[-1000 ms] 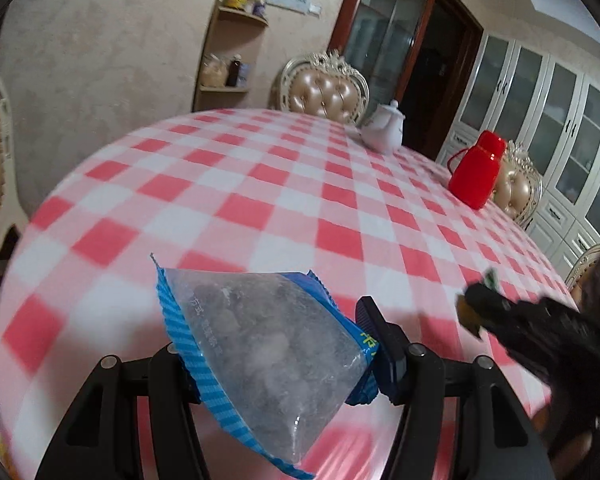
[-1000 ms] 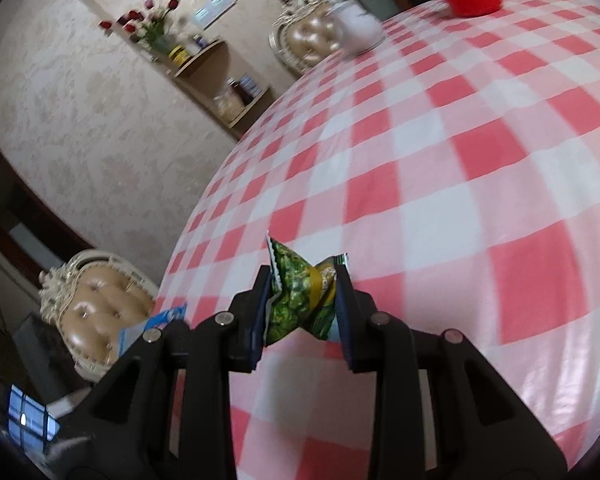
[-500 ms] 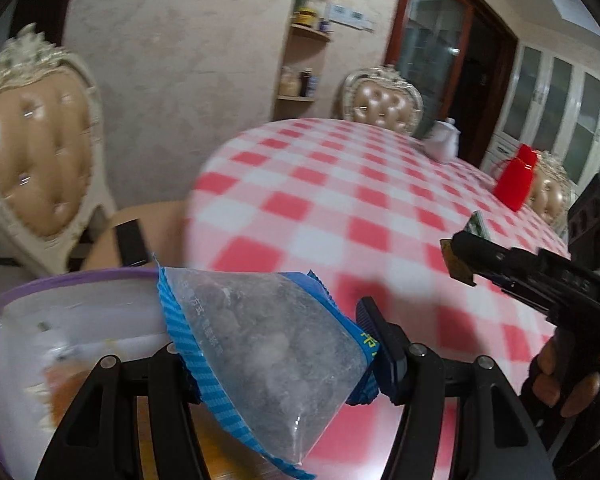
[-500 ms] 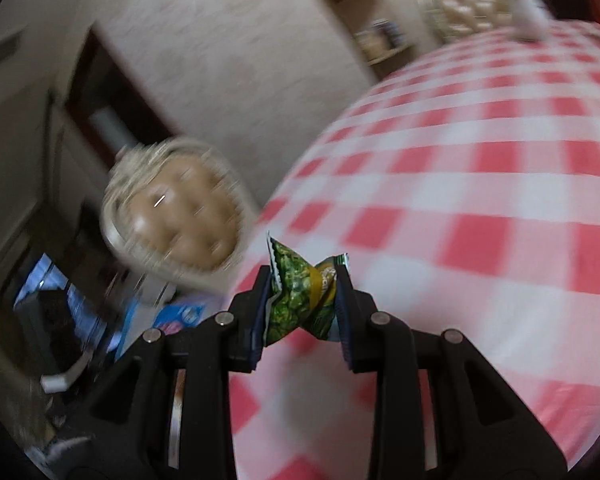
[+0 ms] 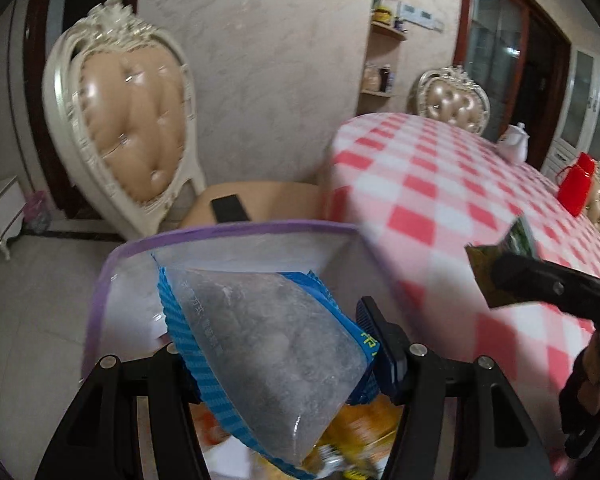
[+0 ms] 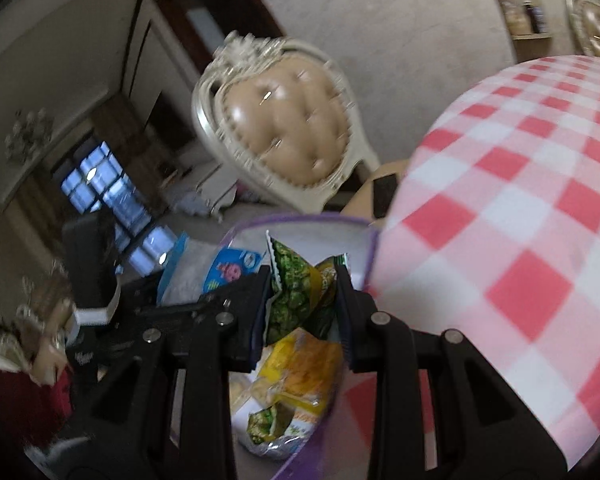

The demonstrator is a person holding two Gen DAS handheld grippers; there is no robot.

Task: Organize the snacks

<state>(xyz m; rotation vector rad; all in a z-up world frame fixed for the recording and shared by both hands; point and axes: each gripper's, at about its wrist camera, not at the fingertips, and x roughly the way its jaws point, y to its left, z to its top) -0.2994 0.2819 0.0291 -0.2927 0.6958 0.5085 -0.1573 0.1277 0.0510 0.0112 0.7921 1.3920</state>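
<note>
My left gripper (image 5: pixel 274 354) is shut on a clear snack bag with blue crimped edges (image 5: pixel 268 344); it hangs over a white bin with a purple rim (image 5: pixel 228 229) beside the table. My right gripper (image 6: pixel 302 300) is shut on a small green snack packet (image 6: pixel 296 292), also above the purple-rimmed bin (image 6: pixel 300 218). Yellow and orange packets (image 6: pixel 300 368) and another green packet (image 6: pixel 266 424) lie inside the bin. The left gripper with its blue bag (image 6: pixel 204 268) shows at the left of the right wrist view; the right gripper (image 5: pixel 500 276) shows at the right of the left wrist view.
A round table with a red-and-white checked cloth (image 5: pixel 460 200) stands right of the bin. On it are a white teapot (image 5: pixel 514 142) and a red jug (image 5: pixel 578 186). An ornate padded chair (image 5: pixel 128 120) with a dark phone on its seat (image 5: pixel 230 210) stands behind the bin.
Both grippers have swung left, away from over the table to above the purple-rimmed bin, each still holding its packet. The right gripper has also rolled.
</note>
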